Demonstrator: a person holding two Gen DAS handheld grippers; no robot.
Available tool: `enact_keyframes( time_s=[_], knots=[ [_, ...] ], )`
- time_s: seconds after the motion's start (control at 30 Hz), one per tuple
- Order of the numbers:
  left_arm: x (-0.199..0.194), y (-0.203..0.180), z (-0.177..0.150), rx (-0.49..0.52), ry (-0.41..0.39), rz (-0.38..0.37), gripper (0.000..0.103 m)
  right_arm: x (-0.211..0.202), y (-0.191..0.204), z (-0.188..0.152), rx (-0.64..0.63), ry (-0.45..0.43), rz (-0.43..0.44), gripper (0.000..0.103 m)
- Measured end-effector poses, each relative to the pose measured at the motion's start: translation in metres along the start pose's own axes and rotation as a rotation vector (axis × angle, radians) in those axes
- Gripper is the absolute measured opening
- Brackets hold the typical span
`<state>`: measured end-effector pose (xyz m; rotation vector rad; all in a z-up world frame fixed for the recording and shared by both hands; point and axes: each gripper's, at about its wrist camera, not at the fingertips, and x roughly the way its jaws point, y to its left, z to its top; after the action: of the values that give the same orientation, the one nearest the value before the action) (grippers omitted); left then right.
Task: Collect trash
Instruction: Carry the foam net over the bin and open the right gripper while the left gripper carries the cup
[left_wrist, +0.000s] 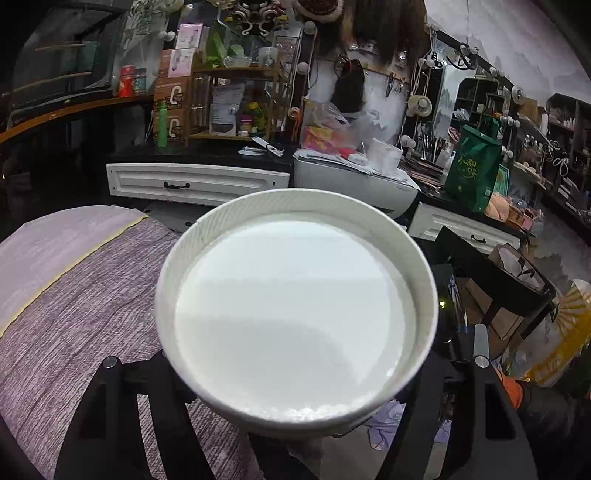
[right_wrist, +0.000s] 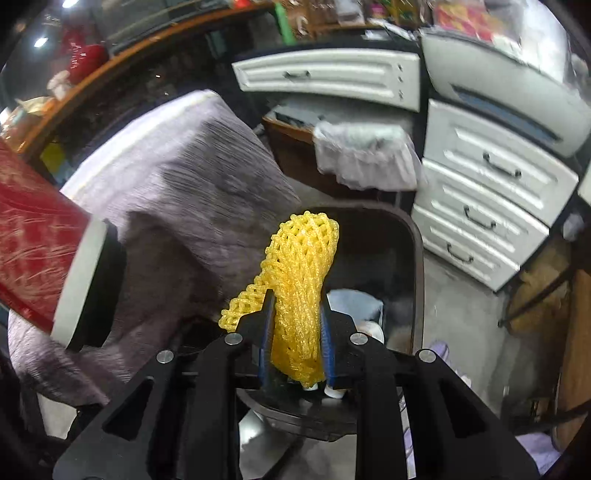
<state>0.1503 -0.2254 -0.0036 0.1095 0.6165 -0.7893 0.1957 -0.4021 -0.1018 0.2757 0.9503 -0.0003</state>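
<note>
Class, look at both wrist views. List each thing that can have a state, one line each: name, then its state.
Paper cup: held in the left gripper, base facing the camera.
Yellow foam net: squeezed in the right gripper, upper end standing free.
Trash bin: open, some trash already inside.
White drawers: closed.
Tablecloth: draped over the table edge.

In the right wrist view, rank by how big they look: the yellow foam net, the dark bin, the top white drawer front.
1. dark bin, though the gripper hides part of it
2. top white drawer front
3. yellow foam net
The net sits nearest the camera, so 2 and 3 are unsure.
</note>
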Motion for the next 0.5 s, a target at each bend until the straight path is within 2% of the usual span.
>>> enact_keyframes(
  time_s=[0.13,0.2,0.23,0.27,0.5],
  knots=[
    [0.023,-0.007,-0.005,0.013,0.040,-0.008,0.070,0.022,-0.014,-0.010,0.035,0.025,-0.023,0.029],
    [0.034,-0.010,-0.008,0.017,0.054,-0.010,0.070,0.032,-0.021,-0.013,0.061,0.043,-0.036,0.042],
    [0.039,-0.011,-0.010,0.022,0.062,-0.009,0.070,0.036,-0.024,-0.014,0.074,0.050,-0.034,0.057],
    [0.042,-0.012,-0.013,0.025,0.070,-0.007,0.070,0.039,-0.029,-0.017,0.096,0.055,-0.029,0.065],
    [0.074,-0.017,-0.028,0.018,0.144,-0.008,0.070,0.033,-0.048,-0.026,0.136,0.045,-0.070,0.066]
  ],
)
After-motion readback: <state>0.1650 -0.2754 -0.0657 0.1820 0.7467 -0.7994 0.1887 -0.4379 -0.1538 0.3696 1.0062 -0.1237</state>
